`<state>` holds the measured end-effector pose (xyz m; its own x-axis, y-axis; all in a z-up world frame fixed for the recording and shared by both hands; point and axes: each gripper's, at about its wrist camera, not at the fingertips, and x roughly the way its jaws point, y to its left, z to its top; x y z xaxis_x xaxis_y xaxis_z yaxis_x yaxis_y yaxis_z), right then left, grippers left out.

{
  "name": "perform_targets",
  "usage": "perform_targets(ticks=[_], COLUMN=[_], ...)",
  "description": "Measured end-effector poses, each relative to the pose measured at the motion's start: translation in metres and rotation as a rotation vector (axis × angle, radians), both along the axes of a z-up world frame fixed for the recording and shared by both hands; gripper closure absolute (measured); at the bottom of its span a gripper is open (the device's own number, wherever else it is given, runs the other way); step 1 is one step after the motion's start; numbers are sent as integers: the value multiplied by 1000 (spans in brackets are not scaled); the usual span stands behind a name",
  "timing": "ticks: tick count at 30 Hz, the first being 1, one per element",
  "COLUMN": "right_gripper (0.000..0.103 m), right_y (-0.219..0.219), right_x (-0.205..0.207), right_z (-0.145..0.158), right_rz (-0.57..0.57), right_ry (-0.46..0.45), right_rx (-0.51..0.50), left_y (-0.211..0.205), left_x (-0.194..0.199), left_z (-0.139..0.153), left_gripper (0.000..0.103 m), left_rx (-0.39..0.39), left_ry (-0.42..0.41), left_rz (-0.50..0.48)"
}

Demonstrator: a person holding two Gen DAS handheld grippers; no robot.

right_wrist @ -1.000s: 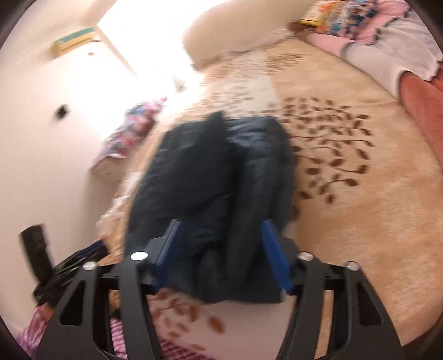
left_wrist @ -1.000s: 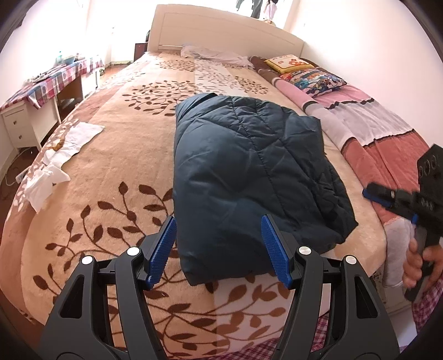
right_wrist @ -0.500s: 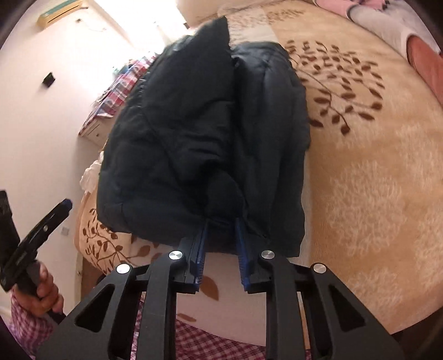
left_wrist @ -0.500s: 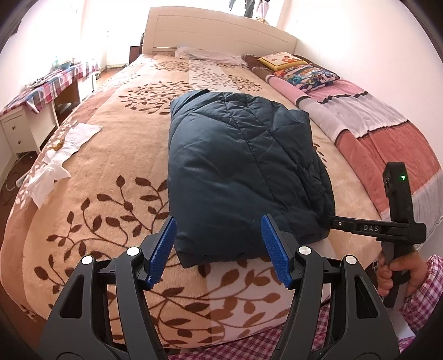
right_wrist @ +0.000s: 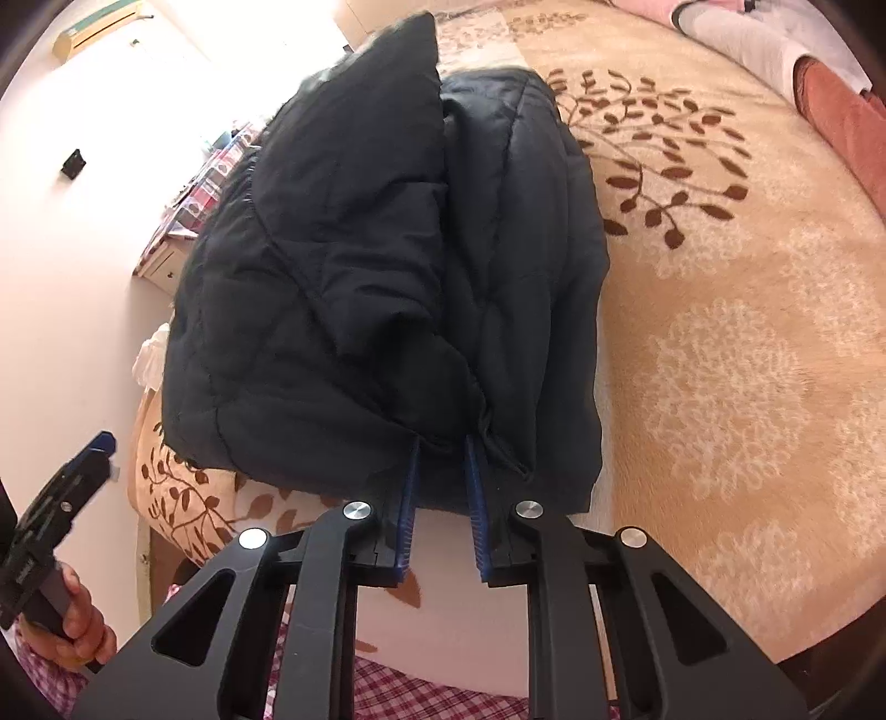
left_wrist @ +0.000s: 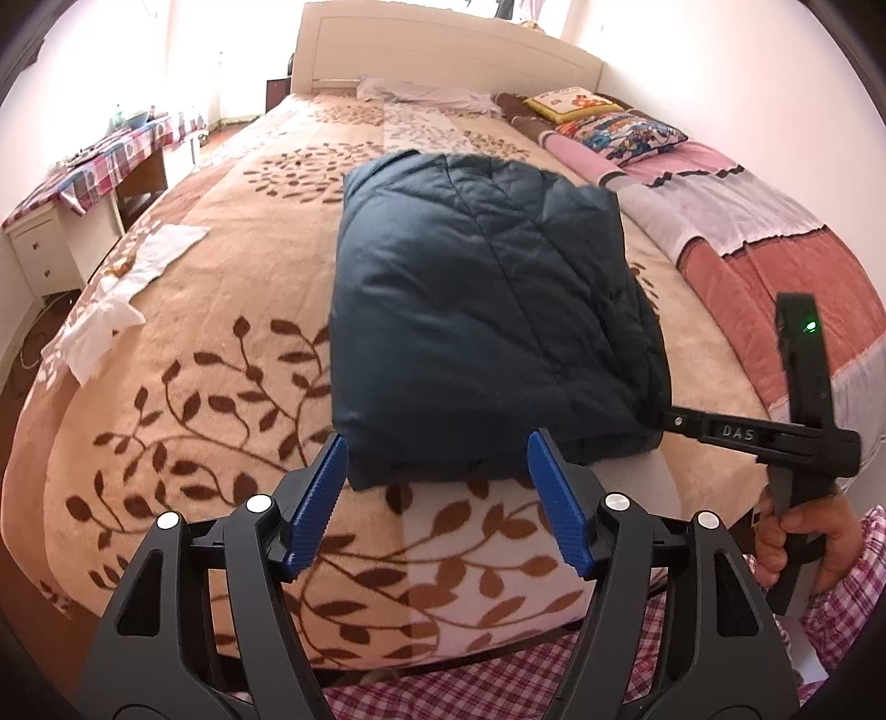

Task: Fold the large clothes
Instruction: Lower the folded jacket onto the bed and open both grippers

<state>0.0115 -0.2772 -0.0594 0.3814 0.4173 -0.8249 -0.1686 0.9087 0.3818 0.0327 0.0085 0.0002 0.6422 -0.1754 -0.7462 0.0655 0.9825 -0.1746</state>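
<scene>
A dark navy quilted jacket [left_wrist: 482, 310] lies folded in a thick rectangle on the bed, near its foot edge. My left gripper [left_wrist: 437, 459] is open, just in front of the jacket's near edge, not touching it. My right gripper [right_wrist: 440, 454] is shut on the jacket [right_wrist: 387, 266] at its near right corner, pinching the folded layers between its blue pads. In the left wrist view the right gripper's tip [left_wrist: 664, 418] is buried in that corner. The left gripper [right_wrist: 88, 459] shows at the left edge of the right wrist view.
The bed has a beige blanket with brown leaves [left_wrist: 221, 387]. White cloths [left_wrist: 111, 310] lie at its left edge. A striped pink quilt [left_wrist: 775, 249] and pillows [left_wrist: 609, 127] lie on the right. A checked-cloth desk [left_wrist: 99, 160] and white headboard [left_wrist: 443, 50] stand beyond.
My right gripper moved in to the jacket's near right corner and closed on it. My left gripper stayed open and drew slightly closer to the near edge.
</scene>
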Motion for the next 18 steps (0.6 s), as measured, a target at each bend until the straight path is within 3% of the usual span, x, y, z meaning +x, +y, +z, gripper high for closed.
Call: perform_targets(ticks=[10, 14, 18], right_gripper=[84, 58, 57], right_y=[15, 22, 30], right_x=[-64, -90, -109], right_z=[46, 52, 55], right_rz=[30, 30, 31], right_ry=[-150, -162, -170], right_rx=[-53, -47, -82], left_y=[-15, -16, -15], left_x=[-18, -26, -33], left_z=[-2, -2, -2], left_gripper=[36, 36, 36], left_rx=[-3, -6, -14], left_ry=[14, 29, 39], left_rz=[33, 44, 63])
